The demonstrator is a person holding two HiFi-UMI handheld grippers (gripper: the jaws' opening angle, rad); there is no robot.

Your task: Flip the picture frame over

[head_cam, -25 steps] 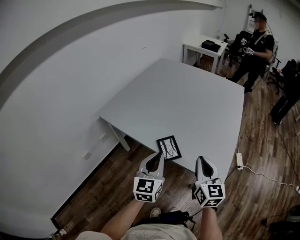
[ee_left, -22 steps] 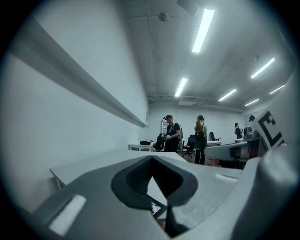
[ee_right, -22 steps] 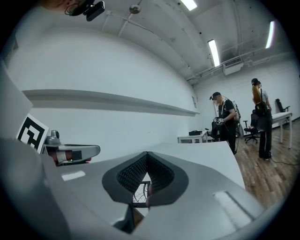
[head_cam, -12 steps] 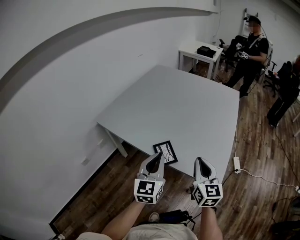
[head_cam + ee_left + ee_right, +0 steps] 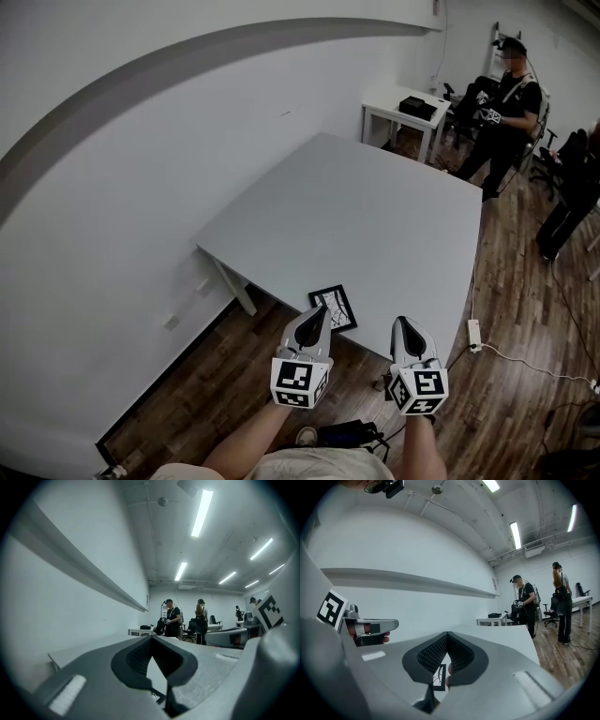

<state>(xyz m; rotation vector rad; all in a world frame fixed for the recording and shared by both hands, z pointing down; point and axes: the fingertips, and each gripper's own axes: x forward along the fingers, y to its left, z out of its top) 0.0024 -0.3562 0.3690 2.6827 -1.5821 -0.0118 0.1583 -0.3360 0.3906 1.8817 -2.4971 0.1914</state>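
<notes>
A small black picture frame (image 5: 333,308) lies picture side up at the near corner of the grey table (image 5: 375,206). My left gripper (image 5: 315,317) is held in the air just short of the frame's near edge, shut and empty. My right gripper (image 5: 401,324) hangs a little to the right, off the table's near edge, also shut and empty. In the right gripper view the frame (image 5: 438,677) shows through the gap below the closed jaws. In the left gripper view the jaws meet at their tips and the frame is hidden.
A small white table (image 5: 389,97) with a black box (image 5: 417,106) stands at the back. A person (image 5: 502,94) stands beside it, with chairs further right. A power strip (image 5: 473,333) and cable lie on the wooden floor. A dark bag (image 5: 347,436) sits at my feet.
The head view has shifted slightly, so the frame sits a little lower in the picture. Both grippers stay shut and hold nearly the same place.
</notes>
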